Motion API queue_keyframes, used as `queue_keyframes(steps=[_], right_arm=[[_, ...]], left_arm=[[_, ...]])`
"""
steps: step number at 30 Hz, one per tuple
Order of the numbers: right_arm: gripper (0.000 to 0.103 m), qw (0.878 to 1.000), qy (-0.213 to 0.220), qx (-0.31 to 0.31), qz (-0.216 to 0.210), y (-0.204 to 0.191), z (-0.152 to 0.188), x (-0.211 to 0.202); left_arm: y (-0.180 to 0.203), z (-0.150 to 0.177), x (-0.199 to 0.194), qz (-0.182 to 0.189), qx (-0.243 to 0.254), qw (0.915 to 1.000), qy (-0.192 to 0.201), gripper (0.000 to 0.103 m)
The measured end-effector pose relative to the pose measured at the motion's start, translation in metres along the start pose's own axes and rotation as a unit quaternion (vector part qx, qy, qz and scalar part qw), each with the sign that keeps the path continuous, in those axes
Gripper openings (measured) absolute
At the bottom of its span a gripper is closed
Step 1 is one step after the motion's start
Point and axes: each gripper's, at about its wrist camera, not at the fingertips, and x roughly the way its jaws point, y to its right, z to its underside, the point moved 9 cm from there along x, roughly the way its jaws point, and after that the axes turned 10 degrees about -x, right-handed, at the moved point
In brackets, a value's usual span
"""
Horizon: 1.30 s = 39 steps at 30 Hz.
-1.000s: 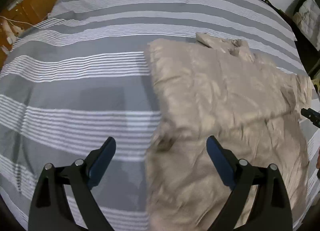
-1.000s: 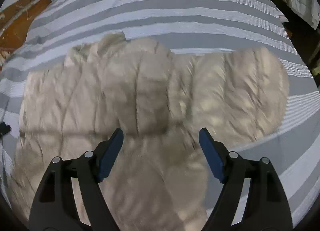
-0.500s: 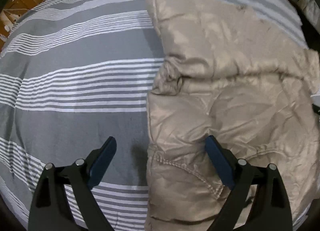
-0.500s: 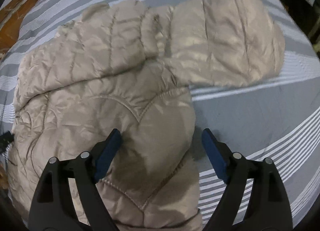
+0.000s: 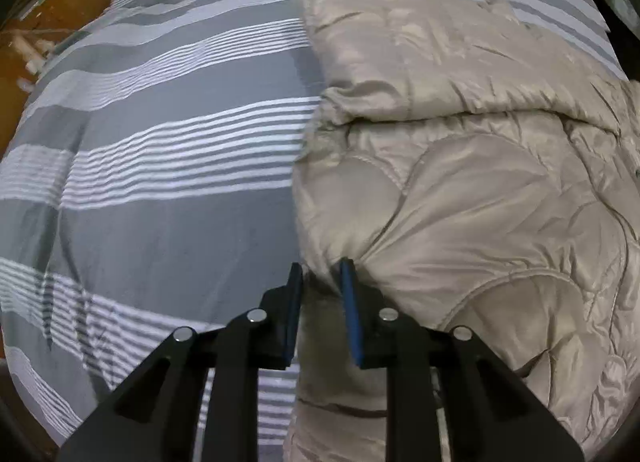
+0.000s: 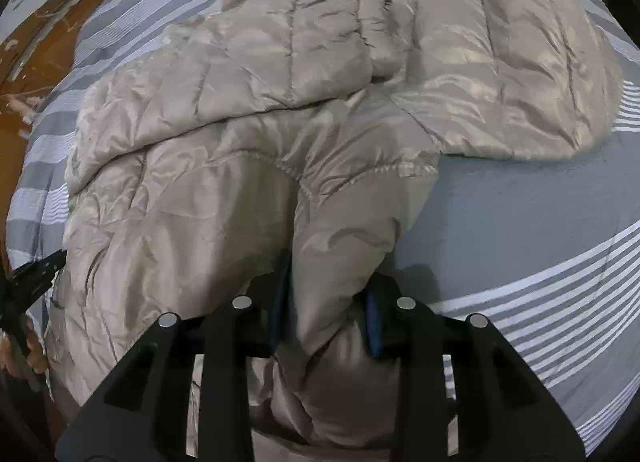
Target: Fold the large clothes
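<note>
Down at the near edge of the beige puffer jacket (image 5: 460, 190), both grippers have just been closing from wide open and now bite fabric, so the fold looks ready to start. The left gripper (image 5: 320, 268) pinches a thin bit of the jacket's side edge; the right gripper (image 6: 326, 282) squeezes a thicker padded bunch. Further back, the jacket's laid across the striped bedspread (image 5: 160, 166), one sleeve (image 6: 520, 74) sticking out sideways.

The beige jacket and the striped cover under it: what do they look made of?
Jacket: probably thin synthetic shell over padding; it is glossy, with puffy stitched quilting and fine creases. Striped cover: probably woven cotton or a blend; it is matte grey and white, with soft wrinkles.
</note>
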Motion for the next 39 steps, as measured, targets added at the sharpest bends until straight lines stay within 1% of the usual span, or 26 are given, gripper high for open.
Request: queue_keyframes(steps=[2, 3, 4, 6, 8, 9, 10, 12, 14, 16, 19, 21, 24, 26, 27, 28, 29, 30, 31, 32, 33, 34, 35, 37, 38, 39], right_arm=[[0.033, 1.000, 0.013, -0.012, 0.022, 0.013, -0.004, -0.004], [0.037, 0.999, 0.020, -0.008, 0.026, 0.025, -0.008, -0.007], [0.040, 0.999, 0.036, 0.008, 0.023, 0.039, -0.011, -0.014], [0.043, 0.997, 0.058, 0.038, 0.019, 0.064, -0.016, -0.026], [0.045, 0.994, 0.077, 0.057, 0.053, 0.099, -0.022, -0.039], [0.047, 0.992, 0.085, 0.067, 0.067, 0.120, -0.026, -0.045], [0.051, 0.990, 0.089, 0.078, 0.073, 0.136, -0.029, -0.049], [0.053, 0.985, 0.100, 0.103, 0.096, 0.173, -0.036, -0.057], [0.060, 0.977, 0.111, 0.135, 0.126, 0.221, -0.042, -0.067], [0.072, 0.969, 0.124, 0.164, 0.138, 0.258, -0.053, -0.068], [0.077, 0.957, 0.115, 0.203, 0.174, 0.317, -0.057, -0.061], [0.078, 0.951, 0.103, 0.234, 0.172, 0.345, -0.058, -0.052], [0.078, 0.942, 0.082, 0.285, 0.157, 0.385, -0.065, -0.026], [0.081, 0.939, 0.077, 0.305, 0.138, 0.393, -0.071, -0.013], [0.081, 0.939, 0.077, 0.300, 0.149, 0.397, -0.076, -0.009], [0.073, 0.942, 0.075, 0.287, 0.155, 0.396, -0.082, -0.007], [0.060, 0.948, 0.075, 0.267, 0.157, 0.388, -0.088, -0.005], [0.028, 0.955, 0.077, 0.244, 0.148, 0.382, -0.096, -0.005], [0.013, 0.957, 0.080, 0.233, 0.155, 0.378, -0.098, -0.008], [0.010, 0.955, 0.084, 0.220, 0.179, 0.379, -0.099, -0.016], [0.009, 0.948, 0.096, 0.206, 0.221, 0.381, -0.097, -0.031], [0.008, 0.936, 0.112, 0.204, 0.265, 0.388, -0.091, -0.052], [0.008, 0.927, 0.123, 0.213, 0.284, 0.394, -0.083, -0.064], [0.012, 0.913, 0.132, 0.253, 0.291, 0.409, -0.061, -0.082], [0.016, 0.914, 0.122, 0.270, 0.276, 0.415, -0.051, -0.080], [0.021, 0.920, 0.119, 0.290, 0.236, 0.420, -0.041, -0.075]], left_arm=[[-0.011, 0.003, -0.008, 0.018, -0.022, 0.9996, 0.003, 0.021], [-0.013, 0.002, -0.012, 0.028, -0.031, 0.9991, 0.007, 0.024], [-0.017, -0.001, -0.016, 0.034, -0.043, 0.9984, 0.012, 0.026], [-0.023, -0.006, -0.023, 0.032, -0.054, 0.9978, 0.022, 0.027], [-0.026, -0.012, -0.032, 0.028, -0.063, 0.9970, 0.035, 0.039], [-0.027, -0.014, -0.035, 0.029, -0.067, 0.9966, 0.039, 0.051], [-0.026, -0.019, -0.038, 0.027, -0.070, 0.9962, 0.044, 0.059], [-0.026, -0.028, -0.039, 0.027, -0.067, 0.9962, 0.048, 0.059], [-0.020, -0.038, -0.039, 0.024, -0.061, 0.9966, 0.051, 0.060], [-0.020, -0.047, -0.038, 0.024, -0.063, 0.9963, 0.055, 0.066], [-0.018, -0.065, -0.030, 0.029, -0.073, 0.9954, 0.055, 0.069], [-0.019, -0.077, -0.028, 0.025, -0.076, 0.9954, 0.053, 0.069], [-0.022, -0.083, -0.026, 0.012, -0.080, 0.9955, 0.050, 0.070], [-0.021, -0.085, -0.027, 0.011, -0.083, 0.9952, 0.051, 0.070], [-0.021, -0.088, -0.027, 0.012, -0.086, 0.9950, 0.051, 0.070], [-0.020, -0.090, -0.027, 0.014, -0.089, 0.9946, 0.051, 0.070], [-0.020, -0.091, -0.027, 0.017, -0.091, 0.9944, 0.050, 0.070], [-0.020, -0.089, -0.028, 0.018, -0.092, 0.9943, 0.051, 0.070], [-0.019, -0.091, -0.029, 0.019, -0.091, 0.9943, 0.052, 0.070], [-0.017, -0.092, -0.030, 0.019, -0.089, 0.9944, 0.054, 0.070], [-0.016, -0.094, -0.031, 0.020, -0.087, 0.9944, 0.056, 0.070], [-0.014, -0.095, -0.033, 0.022, -0.084, 0.9945, 0.058, 0.070], [-0.011, -0.096, -0.034, 0.024, -0.082, 0.9946, 0.059, 0.070], [-0.007, -0.098, -0.039, 0.025, -0.077, 0.9945, 0.066, 0.070], [-0.005, -0.098, -0.040, 0.026, -0.073, 0.9946, 0.069, 0.070], [-0.004, -0.099, -0.040, 0.026, -0.070, 0.9947, 0.070, 0.070]])
